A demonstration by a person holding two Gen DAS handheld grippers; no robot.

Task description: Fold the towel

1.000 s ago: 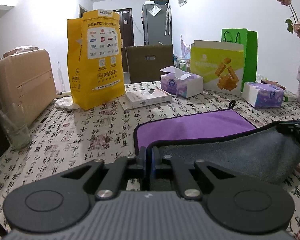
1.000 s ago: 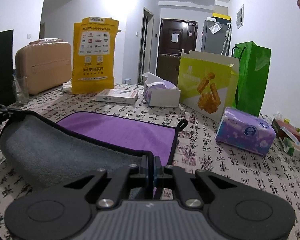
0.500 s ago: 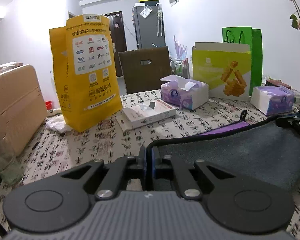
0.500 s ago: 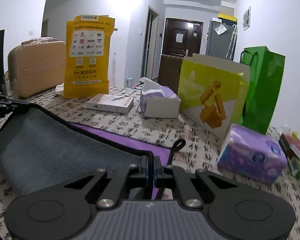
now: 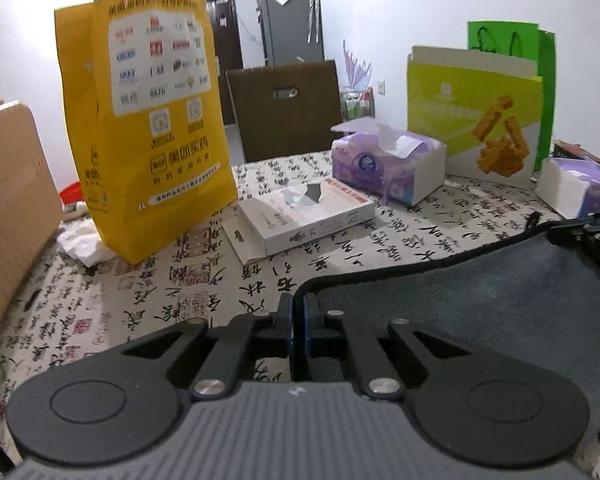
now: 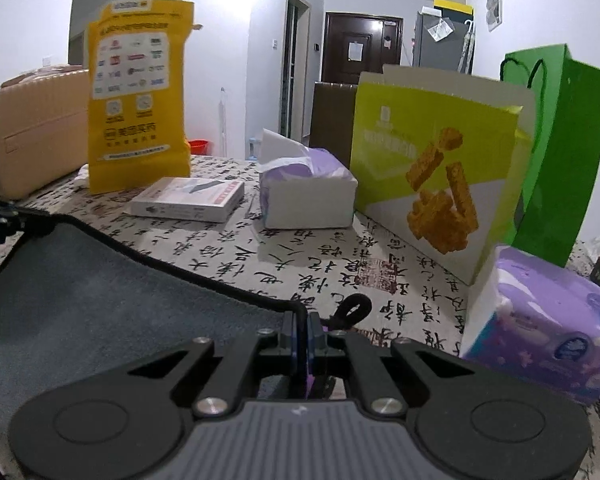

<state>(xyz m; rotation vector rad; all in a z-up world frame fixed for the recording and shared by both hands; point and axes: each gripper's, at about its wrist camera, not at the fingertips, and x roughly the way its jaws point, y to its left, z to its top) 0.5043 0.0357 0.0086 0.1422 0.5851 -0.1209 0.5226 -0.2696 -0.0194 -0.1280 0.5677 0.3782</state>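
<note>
Both tongs, left gripper [image 5: 299, 322] and right gripper [image 6: 300, 334], are clamped tight on the fuzzy grey towel [image 5: 480, 300]. Ahead, an open tissue box [image 5: 390, 170] has a sheet poking out.

Towel [image 5: 480, 312] purple side now covered

Both wrist views low over table [image 5: 204, 280], facing clutter; sharing yellow bag [image 6: 138, 96].

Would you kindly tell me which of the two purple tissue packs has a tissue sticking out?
The purple tissue pack beside the flat white box; the other purple pack, farther right, shows none.
</note>
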